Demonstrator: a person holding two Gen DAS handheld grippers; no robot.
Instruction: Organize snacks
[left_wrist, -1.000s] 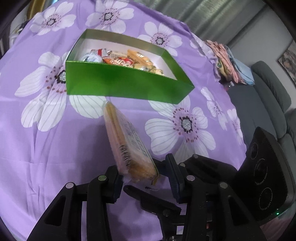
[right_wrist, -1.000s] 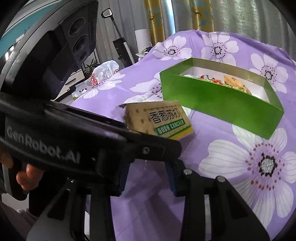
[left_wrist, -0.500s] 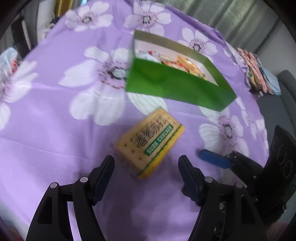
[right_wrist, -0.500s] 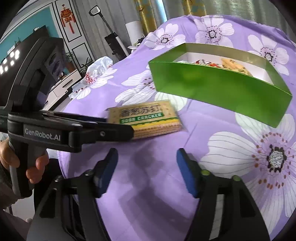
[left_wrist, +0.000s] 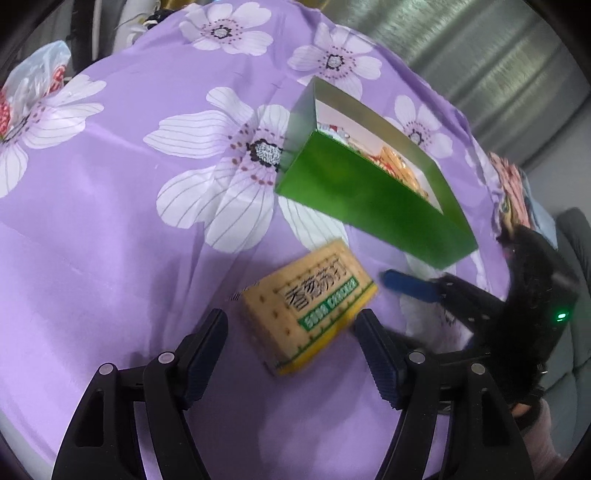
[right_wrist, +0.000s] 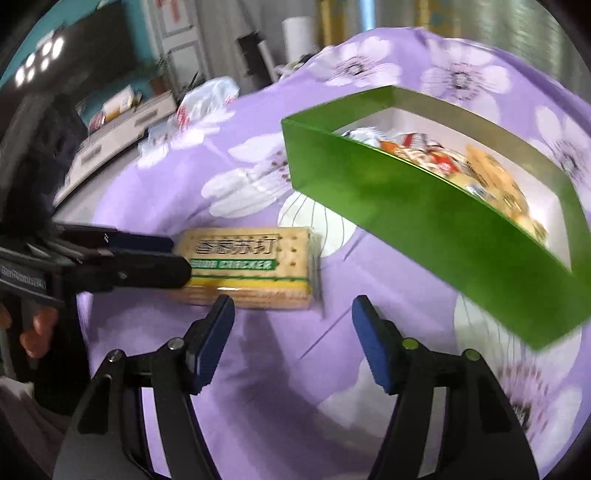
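Observation:
A soda cracker pack (left_wrist: 306, 302), tan with a green label band, lies flat on the purple flowered cloth, label up. My left gripper (left_wrist: 291, 325) stands open with a finger on each side of the pack's near end, and a gap shows on both sides. My right gripper (right_wrist: 291, 308) is open too and holds nothing; the cracker pack (right_wrist: 251, 262) lies just beyond its left fingertip. Behind it stands a green box (right_wrist: 424, 221) with several wrapped snacks (right_wrist: 443, 162) inside. The green box (left_wrist: 369, 199) sits past the pack in the left wrist view.
A white plastic bag (left_wrist: 33, 85) lies at the cloth's far left edge. Folded clothes (left_wrist: 509, 184) and a grey sofa (left_wrist: 569, 236) are on the right. A hand (right_wrist: 37, 328) holds the left gripper's handle (right_wrist: 22, 284). A low cabinet (right_wrist: 122, 122) stands beyond the table.
The left gripper held the pack on edge above the cloth; it has opened and the pack now lies flat. The right gripper has opened as well and swung toward the box.

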